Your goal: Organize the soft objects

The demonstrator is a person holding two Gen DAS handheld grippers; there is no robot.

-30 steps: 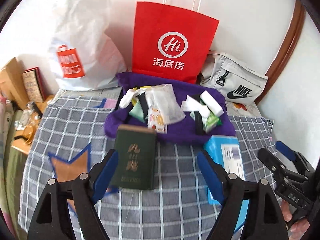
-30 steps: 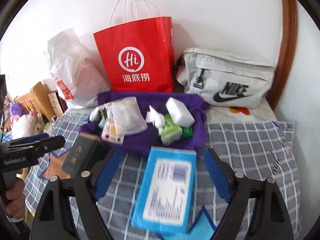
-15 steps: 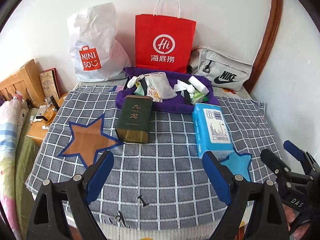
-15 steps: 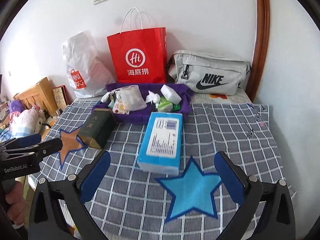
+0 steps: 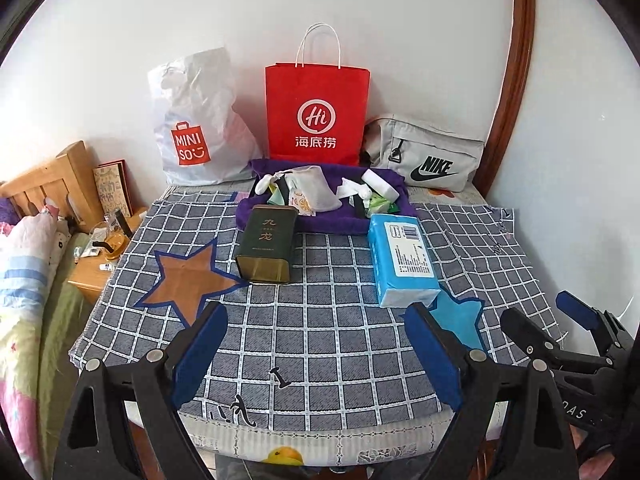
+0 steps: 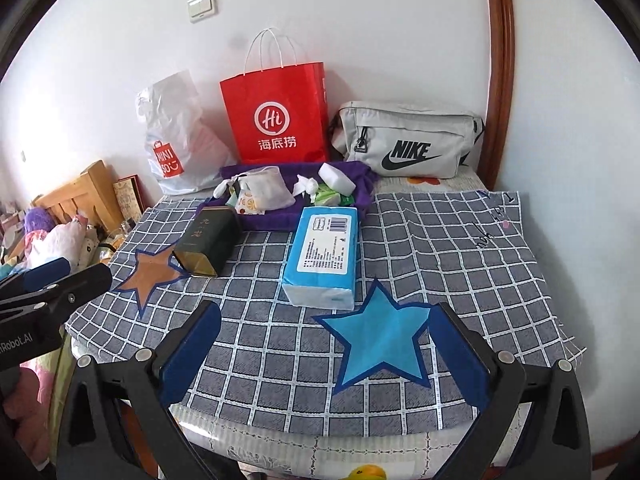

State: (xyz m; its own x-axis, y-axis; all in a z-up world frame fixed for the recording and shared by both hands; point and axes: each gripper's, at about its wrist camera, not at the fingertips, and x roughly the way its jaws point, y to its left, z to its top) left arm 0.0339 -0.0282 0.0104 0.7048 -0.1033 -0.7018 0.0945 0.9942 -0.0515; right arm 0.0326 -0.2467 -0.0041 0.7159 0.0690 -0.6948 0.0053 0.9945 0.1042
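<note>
Both tools gape wide and empty — left tool [image 5: 316,354], right tool [image 6: 326,350] — at the surface's near edge. Tissue pack [image 6: 324,254] lies mid-surface; checked cloth [image 6: 280,344] before it bare.

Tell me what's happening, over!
Left gripper and right gripper open, empty. Tissue pack and tin lie on the cloth, untouched. Nothing in the way.

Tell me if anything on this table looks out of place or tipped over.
The dark green tin lies on its side, its base facing the camera, beside the brown star. It is a rigid container among soft items, just in front of the purple cloth.
</note>
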